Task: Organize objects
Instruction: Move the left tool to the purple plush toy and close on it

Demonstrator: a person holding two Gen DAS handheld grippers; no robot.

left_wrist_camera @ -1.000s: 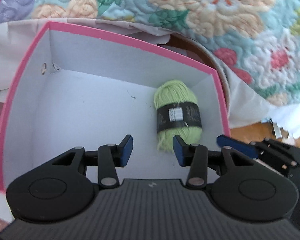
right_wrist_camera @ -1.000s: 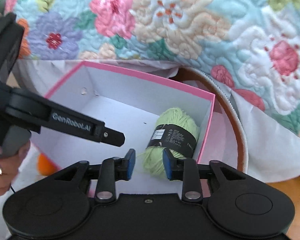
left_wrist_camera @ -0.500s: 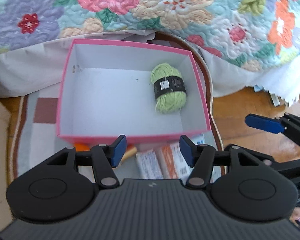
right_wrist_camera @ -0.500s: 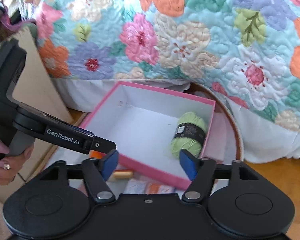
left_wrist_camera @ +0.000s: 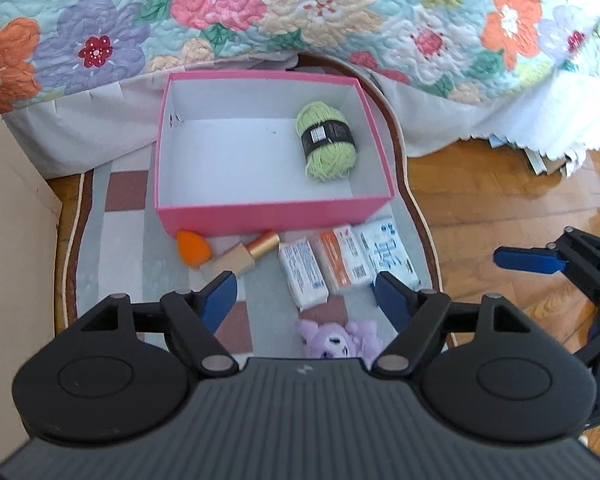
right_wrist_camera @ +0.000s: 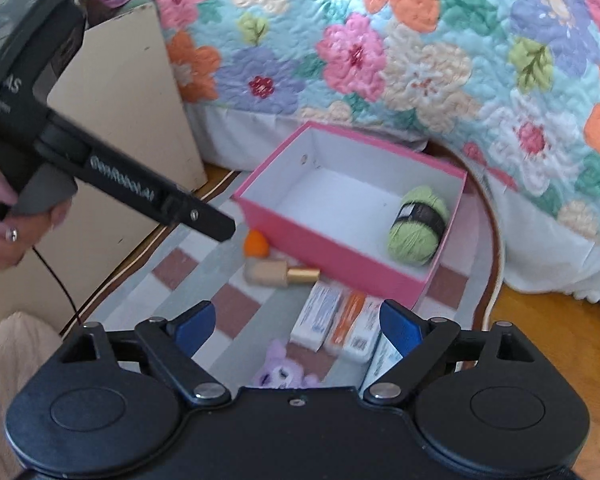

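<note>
Two grippers hang above the rug [left_wrist_camera: 124, 216], left gripper [left_wrist_camera: 306, 294] and right gripper [right_wrist_camera: 294, 326], jaws spreading, nothing between them. Pink box [left_wrist_camera: 260, 210] holds green yarn [left_wrist_camera: 327, 145] at its right end.

Green yarn ball [right_wrist_camera: 418, 226] inside pink box [right_wrist_camera: 332, 258]

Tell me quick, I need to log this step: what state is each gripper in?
Left gripper: fingers opening, nothing between them.
Right gripper: fingers opening, nothing held.
</note>
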